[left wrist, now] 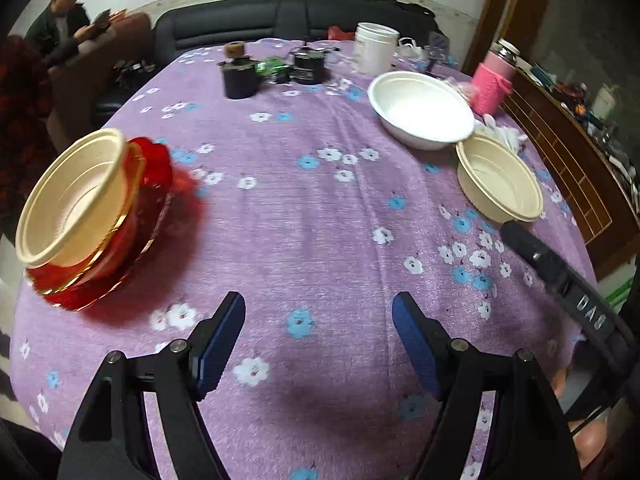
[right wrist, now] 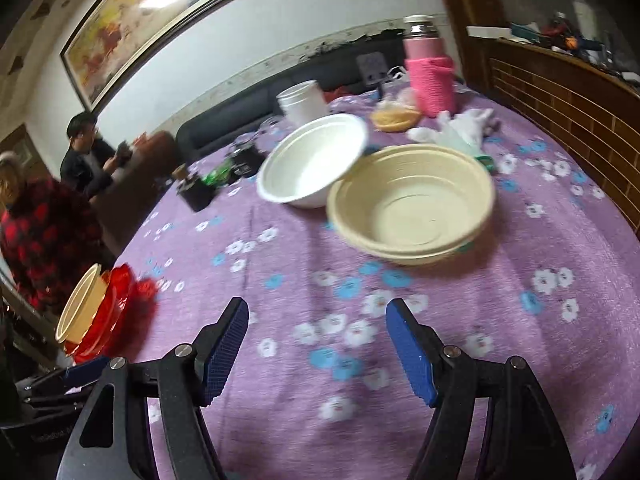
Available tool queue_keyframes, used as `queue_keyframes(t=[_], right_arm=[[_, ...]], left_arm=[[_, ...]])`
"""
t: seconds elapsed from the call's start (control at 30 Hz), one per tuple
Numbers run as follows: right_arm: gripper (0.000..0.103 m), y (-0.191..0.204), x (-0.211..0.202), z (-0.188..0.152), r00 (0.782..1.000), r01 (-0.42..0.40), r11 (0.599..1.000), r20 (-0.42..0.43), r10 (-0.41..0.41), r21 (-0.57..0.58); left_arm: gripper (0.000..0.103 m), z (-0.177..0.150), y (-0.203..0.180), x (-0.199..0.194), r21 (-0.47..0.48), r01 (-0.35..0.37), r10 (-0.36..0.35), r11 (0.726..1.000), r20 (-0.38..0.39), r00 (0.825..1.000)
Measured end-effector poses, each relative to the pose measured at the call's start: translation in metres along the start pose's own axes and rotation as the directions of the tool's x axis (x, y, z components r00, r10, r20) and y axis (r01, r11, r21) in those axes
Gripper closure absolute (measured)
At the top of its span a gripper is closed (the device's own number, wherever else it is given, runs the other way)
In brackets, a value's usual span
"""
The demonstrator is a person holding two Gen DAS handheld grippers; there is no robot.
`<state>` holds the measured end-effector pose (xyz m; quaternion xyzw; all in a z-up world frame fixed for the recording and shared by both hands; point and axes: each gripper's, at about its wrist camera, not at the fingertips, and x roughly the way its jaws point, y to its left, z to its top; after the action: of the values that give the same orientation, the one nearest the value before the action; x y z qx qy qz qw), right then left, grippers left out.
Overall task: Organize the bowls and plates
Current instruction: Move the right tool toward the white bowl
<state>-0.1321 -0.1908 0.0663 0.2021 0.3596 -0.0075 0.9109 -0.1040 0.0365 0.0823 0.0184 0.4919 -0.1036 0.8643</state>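
Purple floral tablecloth (left wrist: 320,220), dark sofa (left wrist: 248,24) behind

The left gripper (left wrist: 318,322) tilts steeply downward, its blue-padded jaws spread wide with nothing between them. The right gripper (right wrist: 316,328) slants down less steeply, equally spread and empty.

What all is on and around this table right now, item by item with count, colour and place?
cream bowl: one, cream, table's right side, beside the white bowl
white bowl: one, white, behind the cream bowl
stacked bowl: one, cream, nested on the red plates
red plates: a stack, red with gold rims, left edge
white tub: one, white, far side
dark jars: two, black, far side
pink flask: one, pink knitted sleeve, far right
tablecloth: one, purple, floral
seated people: two, background left
left tongs: open, empty
right tongs: open, empty
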Motion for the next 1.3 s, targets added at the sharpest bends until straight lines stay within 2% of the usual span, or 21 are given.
queue_keyframes(t=[0.07, 0.13, 0.2, 0.23, 0.33, 0.5, 0.6, 0.7, 0.87, 1.0, 1.17, 1.3], right_arm=[[0.028, -0.007, 0.005, 0.003, 1.0, 0.024, 1.0, -0.02, -0.023, 0.018], [0.028, -0.012, 0.006, 0.008, 0.999, -0.014, 0.998, -0.032, 0.016, 0.053], [0.028, -0.013, 0.005, 0.01, 1.0, -0.002, 0.999, -0.003, 0.002, 0.04], [0.028, -0.012, 0.005, 0.01, 1.0, 0.015, 1.0, 0.005, -0.015, 0.027], [0.028, -0.011, 0.015, 0.012, 1.0, -0.004, 0.999, -0.023, 0.005, 0.034], [0.028, -0.008, 0.017, 0.009, 1.0, 0.022, 1.0, -0.009, -0.022, 0.005], [0.028, -0.011, 0.018, 0.009, 0.999, 0.036, 0.999, 0.002, -0.036, 0.002], [0.028, -0.016, 0.02, 0.01, 0.999, 0.04, 0.999, 0.004, -0.04, 0.012], [0.028, -0.02, 0.019, 0.017, 0.999, 0.039, 0.999, 0.002, -0.039, 0.021], [0.028, -0.024, 0.017, 0.039, 0.999, 0.044, 0.999, 0.006, -0.044, 0.022], [0.028, -0.03, 0.021, 0.096, 0.997, 0.071, 0.997, 0.029, -0.071, 0.0], [0.028, -0.027, 0.05, 0.136, 0.997, 0.071, 0.996, -0.015, -0.072, -0.06]], left_arm=[[0.028, 0.002, -0.003, 0.011, -0.002, 0.005, -0.005, 1.0, -0.05, 0.999], [0.028, 0.005, -0.002, 0.011, -0.011, 0.016, -0.017, 1.0, -0.047, 0.999], [0.025, 0.006, -0.005, 0.006, 0.023, -0.063, 0.063, 0.998, 0.017, 0.998], [0.02, 0.007, -0.006, 0.006, 0.035, -0.092, 0.091, 0.995, 0.029, 0.995], [0.018, 0.011, -0.012, 0.006, 0.071, -0.183, 0.181, 0.98, 0.046, 0.983], [0.018, 0.009, -0.022, -0.004, 0.091, -0.221, 0.208, 0.971, 0.135, 0.969], [0.018, 0.01, -0.03, -0.006, 0.114, -0.273, 0.251, 0.955, 0.18, 0.951], [0.018, 0.013, -0.035, -0.004, 0.133, -0.296, 0.268, 0.946, 0.193, 0.944], [0.018, 0.019, -0.035, 0.007, 0.148, -0.297, 0.27, 0.944, 0.177, 0.947], [0.018, 0.038, -0.033, 0.016, 0.172, -0.265, 0.241, 0.949, 0.148, 0.959], [0.018, 0.105, -0.017, 0.016, 0.117, -0.113, 0.102, 0.987, 0.095, 0.99], [0.018, 0.15, -0.011, 0.046, 0.07, 0.019, -0.02, 0.997, 0.007, 1.0]])
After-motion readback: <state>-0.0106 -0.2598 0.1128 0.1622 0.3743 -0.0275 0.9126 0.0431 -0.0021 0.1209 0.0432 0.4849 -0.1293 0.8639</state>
